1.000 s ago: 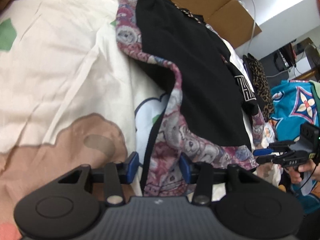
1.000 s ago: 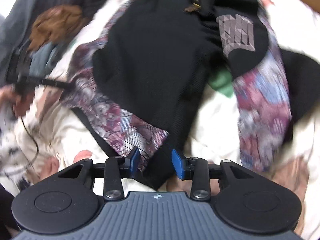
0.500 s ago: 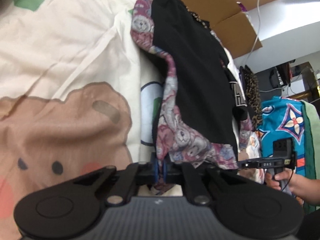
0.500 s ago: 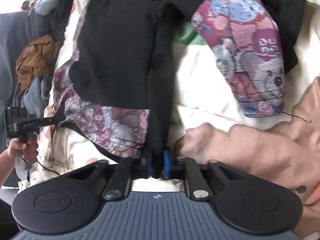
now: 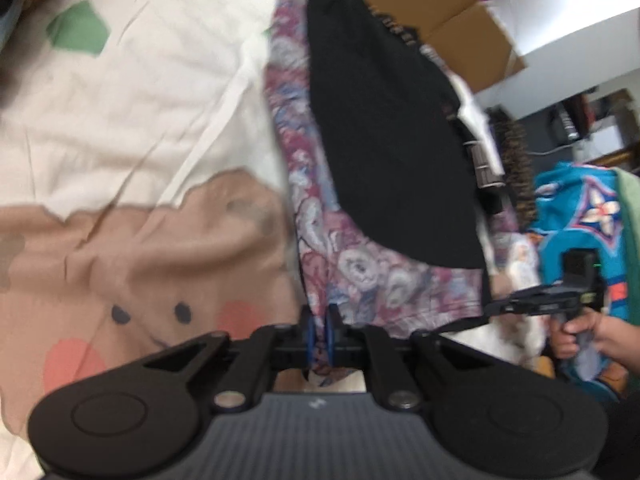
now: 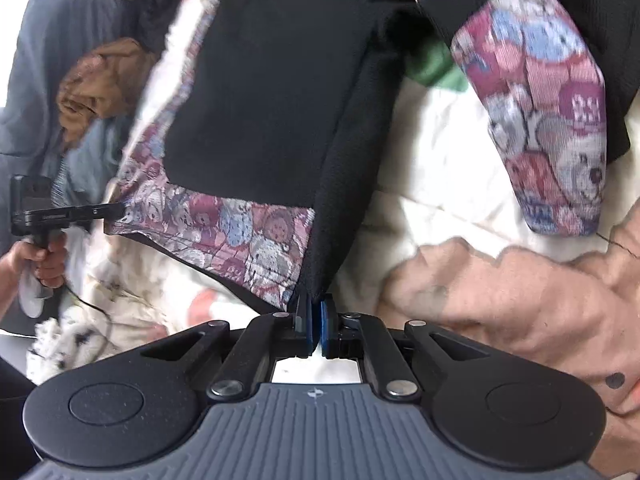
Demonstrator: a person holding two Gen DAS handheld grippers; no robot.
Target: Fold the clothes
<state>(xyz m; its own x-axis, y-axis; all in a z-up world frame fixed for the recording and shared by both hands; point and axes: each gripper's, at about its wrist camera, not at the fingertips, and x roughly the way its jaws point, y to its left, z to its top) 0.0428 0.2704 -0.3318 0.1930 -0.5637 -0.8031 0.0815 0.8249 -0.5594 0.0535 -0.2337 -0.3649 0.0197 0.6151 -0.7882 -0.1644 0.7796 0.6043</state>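
Both grippers are clamped on the hem of the black sweater (image 5: 392,128) with teddy-bear-print trim, which lies ahead of them on the cartoon bedsheet (image 5: 120,120): left gripper (image 5: 319,334) on the printed corner, right gripper (image 6: 315,330) on the black edge. The right bite looks shallow, so lifting could pull that edge free and skew the fold. One second before, both pairs of jaws stood open around the hem; they have since closed onto it.

Two tongs are in view, the left tongs (image 5: 319,334) and the right tongs (image 6: 315,330), each clamped on one black garment (image 6: 276,92) with a teddy-bear print border. One printed bedsheet (image 5: 120,128) lies under it. One cardboard box (image 5: 452,12) stands behind, and one turquoise cloth (image 5: 576,216) lies beside.
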